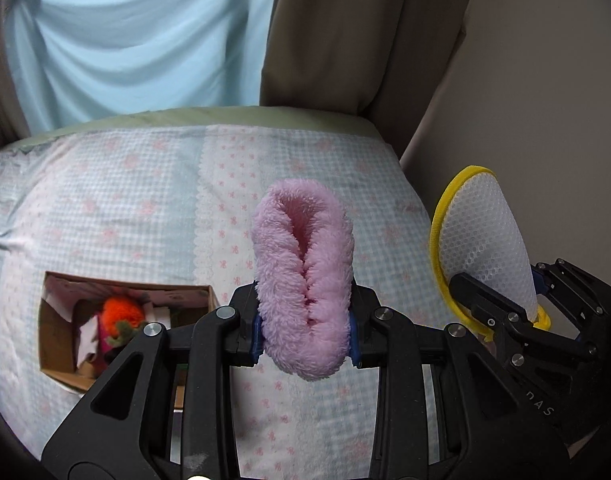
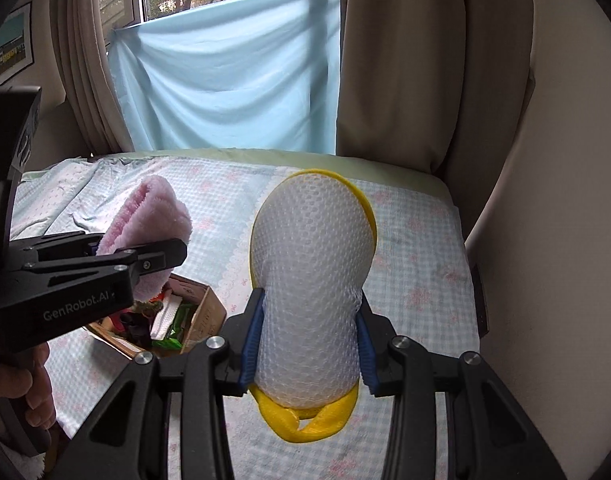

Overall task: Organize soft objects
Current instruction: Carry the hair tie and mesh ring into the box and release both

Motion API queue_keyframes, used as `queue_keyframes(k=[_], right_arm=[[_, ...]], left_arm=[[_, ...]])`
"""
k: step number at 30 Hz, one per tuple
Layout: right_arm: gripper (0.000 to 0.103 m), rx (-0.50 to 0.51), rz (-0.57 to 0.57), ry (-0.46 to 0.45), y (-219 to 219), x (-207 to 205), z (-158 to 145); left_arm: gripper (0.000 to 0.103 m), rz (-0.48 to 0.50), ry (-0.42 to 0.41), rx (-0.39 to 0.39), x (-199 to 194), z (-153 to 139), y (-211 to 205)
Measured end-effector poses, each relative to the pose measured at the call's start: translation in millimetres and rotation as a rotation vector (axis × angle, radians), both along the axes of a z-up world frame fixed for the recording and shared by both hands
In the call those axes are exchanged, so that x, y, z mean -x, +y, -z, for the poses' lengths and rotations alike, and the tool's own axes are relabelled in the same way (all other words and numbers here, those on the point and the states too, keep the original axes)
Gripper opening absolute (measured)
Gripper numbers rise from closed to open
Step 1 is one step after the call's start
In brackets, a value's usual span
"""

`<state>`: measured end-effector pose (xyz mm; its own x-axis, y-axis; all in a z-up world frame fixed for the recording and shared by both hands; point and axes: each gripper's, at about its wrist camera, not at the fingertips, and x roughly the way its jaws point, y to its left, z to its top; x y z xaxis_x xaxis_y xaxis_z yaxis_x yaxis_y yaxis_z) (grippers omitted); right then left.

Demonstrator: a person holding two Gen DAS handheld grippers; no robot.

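Observation:
My left gripper (image 1: pixel 305 336) is shut on a fluffy pink cloth (image 1: pixel 303 264), folded and held upright above the bed. It also shows in the right wrist view (image 2: pixel 145 216) at the left. My right gripper (image 2: pixel 307 344) is shut on a white mesh pad with a yellow rim (image 2: pixel 313 280), also held above the bed. That pad shows at the right of the left wrist view (image 1: pixel 485 240). An open cardboard box (image 1: pixel 53 344) lies on the bed below and left, holding an orange plush (image 1: pixel 119 314) and other soft items.
The bed (image 1: pixel 145 184) has a pale checked cover with pink bows. A light blue sheet (image 2: pixel 225 88) and beige curtains (image 2: pixel 405 80) hang behind it. A wall (image 1: pixel 545 120) stands at the right. The box also shows in the right wrist view (image 2: pixel 209 312).

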<state>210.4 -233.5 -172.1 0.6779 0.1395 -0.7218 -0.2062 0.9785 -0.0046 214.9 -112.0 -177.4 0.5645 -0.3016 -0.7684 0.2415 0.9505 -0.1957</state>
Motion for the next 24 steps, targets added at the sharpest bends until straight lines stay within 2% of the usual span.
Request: queue_keyframes(k=[6, 11, 17, 24], right_arm=[[0.037, -0.025, -0.042, -0.01, 64.2, 10.4, -32.2], [0.038, -0.031, -0.047, 0.014, 125.0, 4.8, -34.6], [0.038, -0.053, 0.011, 0.099, 190.1, -11.7, -9.2], [0.038, -0.104, 0.116, 0.233, 237.6, -32.1, 43.6]], left_arm=[[0.027, -0.05, -0.035, -0.004, 28.6, -38.7, 61.2], [0.027, -0.088, -0.041, -0.014, 42.2, -49.4, 126.6], [0.027, -0.081, 0.0, -0.04, 38.4, -40.5, 207.8], [0.027, -0.03, 0.101, -0.088, 8.5, 6.1, 278.1]])
